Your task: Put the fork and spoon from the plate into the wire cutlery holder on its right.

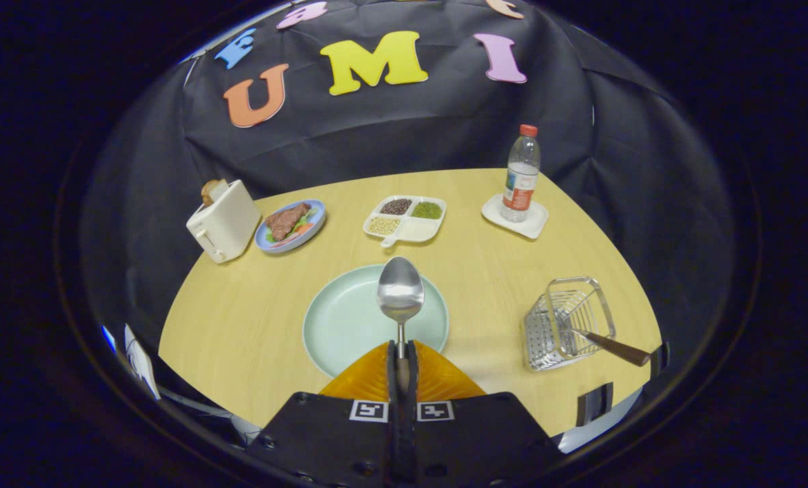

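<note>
Gripper view: my claw (pixel 402 362) clamped on spoon (pixel 400 298) handle, bowl poking forward above pale green plate (pixel 350 325). Fork (pixel 611 346) already leaning in wire cutlery holder (pixel 567 322), right of plate on table (pixel 241 318). Spoon transfer step, I judge; next I swing right of plate, lower handle into holder.

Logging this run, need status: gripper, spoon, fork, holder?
Gripper shut on spoon, bowl out ahead over the plate. Fork already in holder, handle sticking out. Nothing between spoon and holder.
</note>
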{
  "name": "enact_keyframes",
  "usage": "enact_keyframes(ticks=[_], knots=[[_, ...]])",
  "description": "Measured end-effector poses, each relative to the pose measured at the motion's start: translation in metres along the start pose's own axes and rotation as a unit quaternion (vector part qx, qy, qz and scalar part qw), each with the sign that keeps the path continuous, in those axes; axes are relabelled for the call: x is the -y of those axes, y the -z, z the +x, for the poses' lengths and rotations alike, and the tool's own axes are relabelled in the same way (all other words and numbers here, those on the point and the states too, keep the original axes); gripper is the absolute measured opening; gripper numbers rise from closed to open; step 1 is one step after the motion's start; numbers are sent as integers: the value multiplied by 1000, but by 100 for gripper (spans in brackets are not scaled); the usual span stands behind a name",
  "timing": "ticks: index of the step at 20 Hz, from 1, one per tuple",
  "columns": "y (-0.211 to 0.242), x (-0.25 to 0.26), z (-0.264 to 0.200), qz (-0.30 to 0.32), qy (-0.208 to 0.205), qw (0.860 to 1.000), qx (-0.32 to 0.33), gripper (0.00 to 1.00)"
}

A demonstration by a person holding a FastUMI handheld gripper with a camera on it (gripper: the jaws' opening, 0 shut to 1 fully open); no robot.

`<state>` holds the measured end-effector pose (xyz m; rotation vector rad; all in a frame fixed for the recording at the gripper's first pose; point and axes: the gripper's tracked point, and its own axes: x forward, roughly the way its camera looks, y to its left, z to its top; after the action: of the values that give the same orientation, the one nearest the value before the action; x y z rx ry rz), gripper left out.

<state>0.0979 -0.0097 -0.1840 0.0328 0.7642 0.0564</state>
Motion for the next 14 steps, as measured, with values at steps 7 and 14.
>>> enact_keyframes(ticks=[7,14], knots=[[-4,58,-23,24,23,999,15,1],[-4,111,-36,50,43,998,9,1]])
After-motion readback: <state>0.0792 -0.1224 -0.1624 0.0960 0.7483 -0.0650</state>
